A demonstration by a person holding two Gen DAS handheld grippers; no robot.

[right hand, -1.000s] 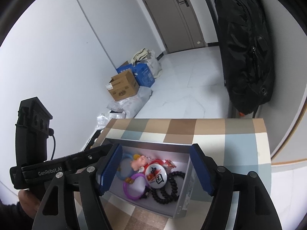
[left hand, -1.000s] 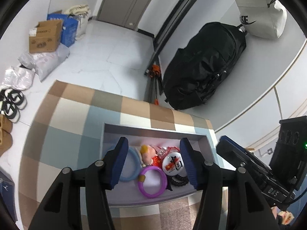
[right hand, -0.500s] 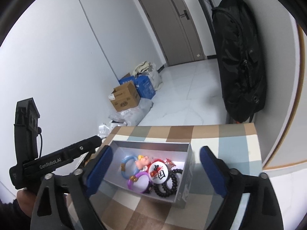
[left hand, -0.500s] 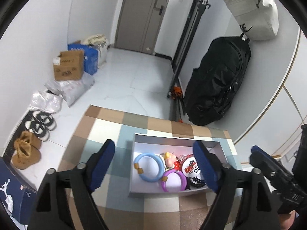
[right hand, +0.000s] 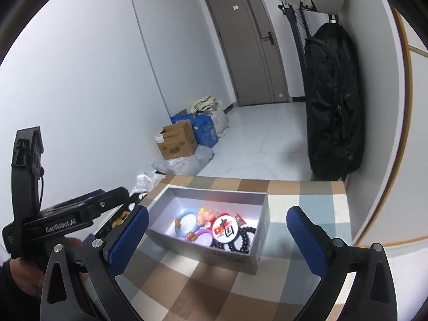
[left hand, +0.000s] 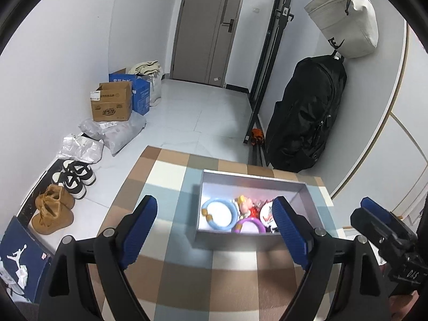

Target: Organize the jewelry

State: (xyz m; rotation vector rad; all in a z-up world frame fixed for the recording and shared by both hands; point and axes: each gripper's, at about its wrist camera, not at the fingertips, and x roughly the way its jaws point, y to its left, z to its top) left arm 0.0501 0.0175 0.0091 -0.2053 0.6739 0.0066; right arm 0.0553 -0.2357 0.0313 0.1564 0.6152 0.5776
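A grey open box [left hand: 254, 179] [right hand: 263, 214] stands on the checked tablecloth [left hand: 165, 176] [right hand: 307, 195]. Inside lie a light blue ring [left hand: 214, 223] [right hand: 179, 223], a purple ring [left hand: 248, 224] [right hand: 204, 236], a small pink figure [left hand: 244, 203] [right hand: 206, 216], a round white badge [right hand: 223, 230] [left hand: 266, 214] and black bead bracelets [right hand: 244, 238]. My left gripper [left hand: 215, 230] is open and empty, held above and in front of the box. My right gripper [right hand: 216, 236] is open and empty, also short of the box. The left gripper's body shows in the right wrist view [right hand: 80, 214].
A black backpack [left hand: 305, 115] [right hand: 334, 101] and a white bag [left hand: 345, 18] hang on the right wall. Cardboard and blue boxes [left hand: 112, 103] [right hand: 176, 140], plastic bags [left hand: 112, 133] and shoes [left hand: 54, 208] lie on the floor left of the table. The right gripper's body [left hand: 388, 243] is at right.
Both grippers have drawn back and up from the box and their jaws have opened wider. The box now sits farther ahead; its contents have not moved.
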